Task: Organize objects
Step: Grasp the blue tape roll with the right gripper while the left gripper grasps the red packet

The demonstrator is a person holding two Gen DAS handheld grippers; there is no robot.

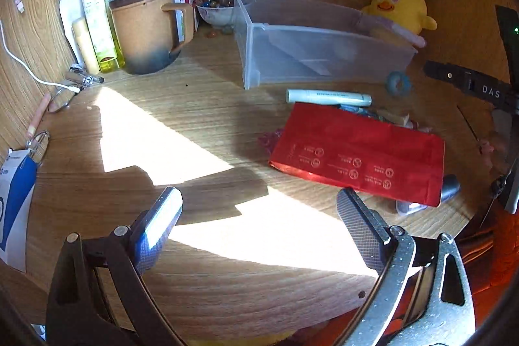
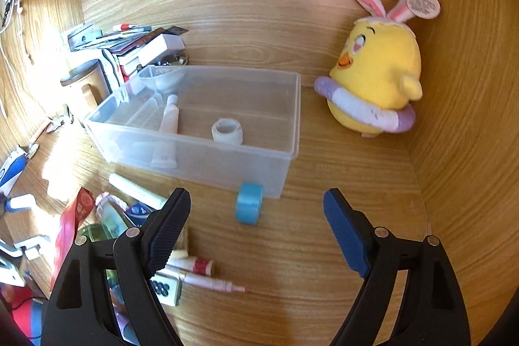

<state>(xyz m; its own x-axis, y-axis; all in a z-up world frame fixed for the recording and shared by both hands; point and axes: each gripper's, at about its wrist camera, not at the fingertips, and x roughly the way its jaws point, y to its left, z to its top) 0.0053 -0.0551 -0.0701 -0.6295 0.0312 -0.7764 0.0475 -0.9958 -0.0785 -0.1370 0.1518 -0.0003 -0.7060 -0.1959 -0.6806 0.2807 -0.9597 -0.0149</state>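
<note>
Ahead of your right gripper, the wooden desk (image 2: pixel 340 184) carries a clear plastic bin (image 2: pixel 227 164), with a blue tape roll (image 2: pixel 249 202) against its near wall and a yellow plush chick (image 2: pixel 376 80) beyond to the right. Left of that gripper lie a white tube (image 2: pixel 136 188) and a pen (image 2: pixel 211 282). Ahead of your left gripper sit a red packet (image 1: pixel 356 151), a brown mug (image 1: pixel 147 28) and a green spray bottle (image 1: pixel 95 12) at far left.
</note>
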